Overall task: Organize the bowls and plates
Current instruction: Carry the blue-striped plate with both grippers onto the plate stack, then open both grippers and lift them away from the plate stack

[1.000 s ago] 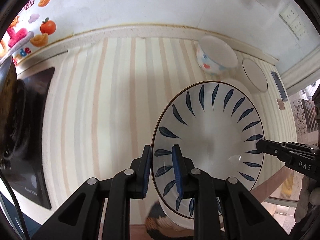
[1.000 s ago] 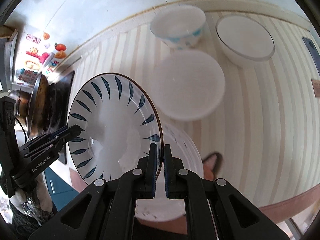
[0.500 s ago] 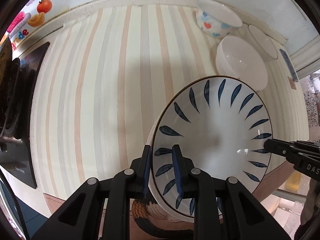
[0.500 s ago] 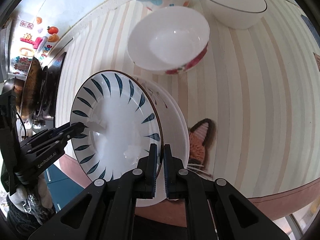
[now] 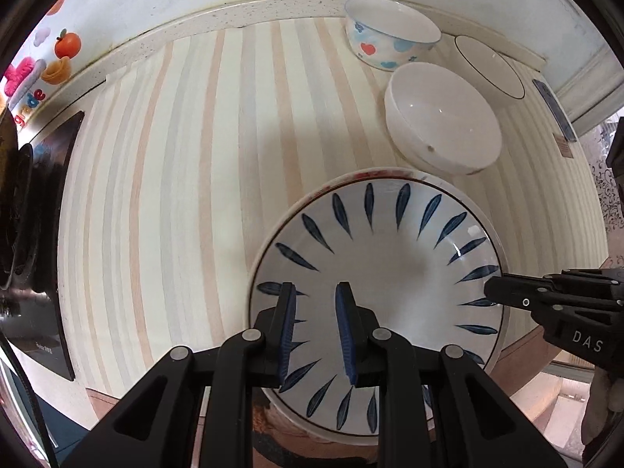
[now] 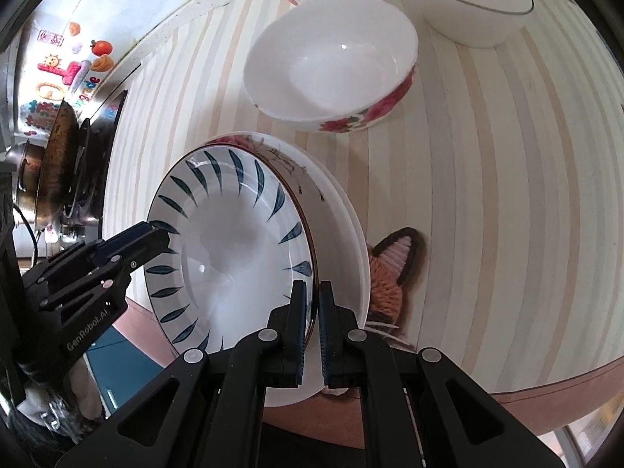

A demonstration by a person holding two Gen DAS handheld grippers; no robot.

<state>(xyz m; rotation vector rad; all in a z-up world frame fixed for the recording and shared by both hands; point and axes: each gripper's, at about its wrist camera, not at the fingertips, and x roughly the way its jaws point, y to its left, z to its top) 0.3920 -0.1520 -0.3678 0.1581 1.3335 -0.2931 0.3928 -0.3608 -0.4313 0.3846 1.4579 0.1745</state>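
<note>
A white plate with blue leaf marks [image 5: 390, 265] [image 6: 234, 241] lies tilted in a larger white plate with red flowers on its rim [image 6: 343, 230] [image 5: 370, 173] near the counter's front edge. My right gripper [image 6: 312, 327] is shut on the blue-leaf plate's near rim, one finger on each face; in the left wrist view its tip [image 5: 503, 292] meets the plate's right rim. The fingers of my left gripper [image 5: 316, 331] stand apart over the plate's inner face, with nothing pinched. In the right wrist view the left gripper's tip [image 6: 156, 230] sits at the plate's left rim.
Three bowls stand behind the plates: one with red flowers [image 6: 331, 66] [image 5: 440, 124], one with blue and red spots [image 5: 386, 39], one white with a dark rim [image 6: 464, 0] [image 5: 487, 66]. A fox-shaped mat [image 6: 390, 269] lies beside the plates. A stove with a pan [image 6: 58, 156] is at the left.
Both grippers have brought the blue-leaf plate down from the air onto the flower-rim plate. Its rim, earlier between my left fingers, now lies left of them.
</note>
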